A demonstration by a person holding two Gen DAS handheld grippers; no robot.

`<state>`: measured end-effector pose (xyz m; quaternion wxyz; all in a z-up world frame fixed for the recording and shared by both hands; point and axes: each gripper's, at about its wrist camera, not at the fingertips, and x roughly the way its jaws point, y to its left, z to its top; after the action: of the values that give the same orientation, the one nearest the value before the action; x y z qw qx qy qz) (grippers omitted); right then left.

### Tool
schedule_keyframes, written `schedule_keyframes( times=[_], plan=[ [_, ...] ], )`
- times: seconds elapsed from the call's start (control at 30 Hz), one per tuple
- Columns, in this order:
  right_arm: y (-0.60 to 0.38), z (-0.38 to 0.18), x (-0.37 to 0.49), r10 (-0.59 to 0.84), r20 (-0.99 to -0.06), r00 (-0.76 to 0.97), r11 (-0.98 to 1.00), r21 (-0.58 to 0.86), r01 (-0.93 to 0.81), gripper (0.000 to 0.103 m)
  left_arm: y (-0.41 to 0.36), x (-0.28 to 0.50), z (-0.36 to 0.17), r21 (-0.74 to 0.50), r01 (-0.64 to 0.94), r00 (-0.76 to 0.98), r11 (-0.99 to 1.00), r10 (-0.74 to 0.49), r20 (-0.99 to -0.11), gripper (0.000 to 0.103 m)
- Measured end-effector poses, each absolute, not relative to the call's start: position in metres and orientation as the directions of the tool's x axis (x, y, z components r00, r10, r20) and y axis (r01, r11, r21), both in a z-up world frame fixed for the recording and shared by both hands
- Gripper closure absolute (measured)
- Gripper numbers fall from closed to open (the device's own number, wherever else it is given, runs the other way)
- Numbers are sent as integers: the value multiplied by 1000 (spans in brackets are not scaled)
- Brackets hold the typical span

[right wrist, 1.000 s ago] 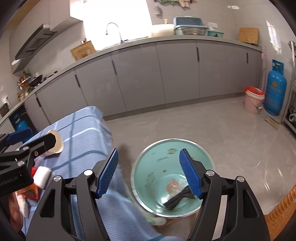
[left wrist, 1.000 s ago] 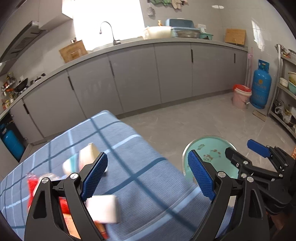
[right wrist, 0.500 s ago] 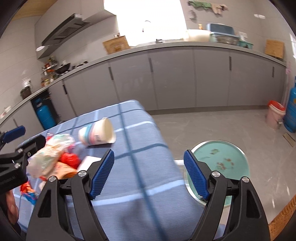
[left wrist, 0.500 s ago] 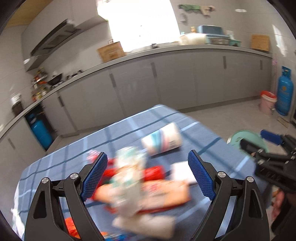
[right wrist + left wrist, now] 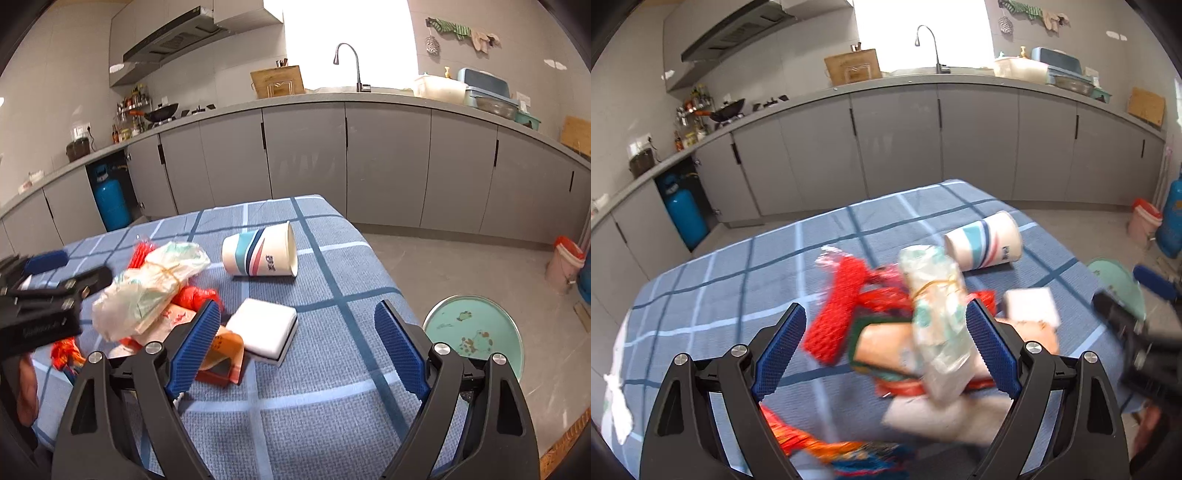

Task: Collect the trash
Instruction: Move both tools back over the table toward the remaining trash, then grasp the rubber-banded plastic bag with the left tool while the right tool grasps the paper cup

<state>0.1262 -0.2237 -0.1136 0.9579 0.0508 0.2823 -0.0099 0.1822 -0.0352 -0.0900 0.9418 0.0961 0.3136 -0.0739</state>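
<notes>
A blue checked cloth covers the tabletop [image 5: 332, 369], which stands in front of a long run of grey cabinets [image 5: 388, 162]. On the floor to the right of the tabletop sits a round green bin [image 5: 476, 332], its mouth facing up.

The trash lies in a loose heap on the left part of the tabletop. The largest piece is a crumpled clear plastic bag [image 5: 151, 291] tied round with a rubber band; in the right wrist view its long axis runs from lower left to upper right, resting on top of the heap. Under and beside it are red mesh netting [image 5: 846, 302] and an orange wrapper [image 5: 221, 350]. A paper cup [image 5: 262, 254] with teal, blue and red stripes lies on its side behind the heap, apart from it, its long axis running left to right and its open mouth pointing right in the right wrist view. A white sponge block [image 5: 266, 328] with a dark underside lies flat just right of the heap.

The left hand-held gripper [image 5: 886, 350] hangs over the heap, jaws spread wide, with the bag and netting seen between its blue pads but nothing pressed. The right hand-held gripper [image 5: 295, 350] is released too, its jaws having just been opening; they are above the cloth, the sponge block lies near the left pad, and nothing is gripped.
</notes>
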Motion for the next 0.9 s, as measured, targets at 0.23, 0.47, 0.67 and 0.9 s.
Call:
schedule_keyframes(
  times=[0.23, 0.47, 0.67, 0.9],
  plan=[
    [-234, -121, 124, 1, -549, 836, 991, 114, 74, 14, -65, 208, -112, 121, 251, 745, 960, -112, -658, 16],
    [-238, -124, 127, 6, -549, 836, 990, 123, 74, 13, -67, 210, -127, 79, 284, 693, 955, -148, -706, 63],
    [-235, -124, 131, 17, -550, 835, 990, 125, 62, 13, -62, 203, -122, 83, 280, 709, 956, -148, -689, 77],
    [-234, -110, 155, 16, -541, 841, 992, 114, 55, 13, -41, 198, -88, 113, 222, 797, 969, -113, -593, 80]
  ],
)
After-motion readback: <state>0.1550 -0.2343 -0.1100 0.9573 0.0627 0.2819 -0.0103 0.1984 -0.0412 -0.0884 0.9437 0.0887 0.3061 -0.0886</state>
